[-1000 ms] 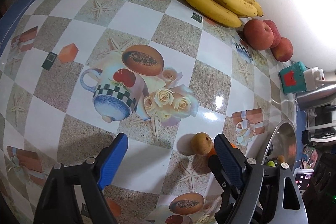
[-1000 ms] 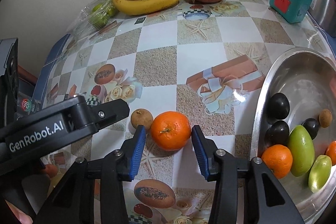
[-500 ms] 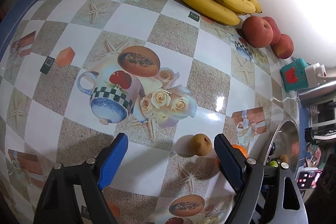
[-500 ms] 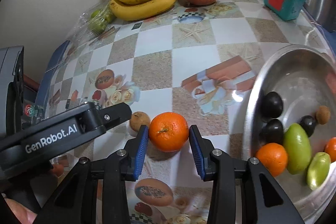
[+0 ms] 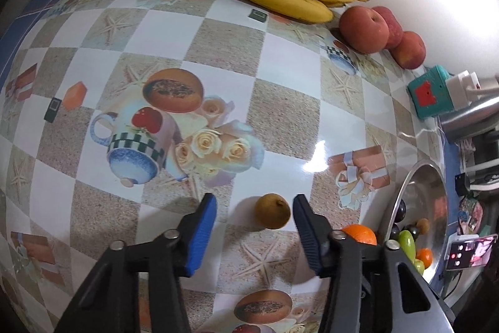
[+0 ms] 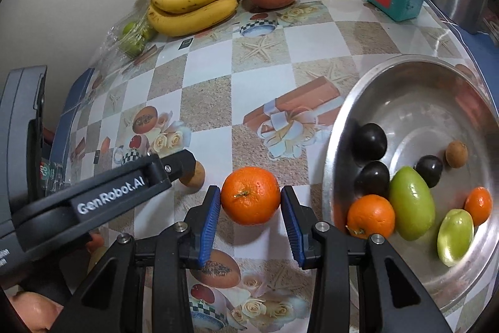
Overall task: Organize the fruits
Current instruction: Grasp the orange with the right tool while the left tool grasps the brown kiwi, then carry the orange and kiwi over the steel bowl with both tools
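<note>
On the left tool [image 6: 184, 164], white lettering reads "GenRobot.AI".

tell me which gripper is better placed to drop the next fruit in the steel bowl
Right. The right gripper has its pads against the orange, just beside the steel bowl. The left gripper is open around the small brown fruit, not gripping, and farther from the bowl.

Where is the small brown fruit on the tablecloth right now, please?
In the left wrist view the small brown fruit lies between the open left tongs, nearer the right-hand finger, with the orange just beyond.
</note>
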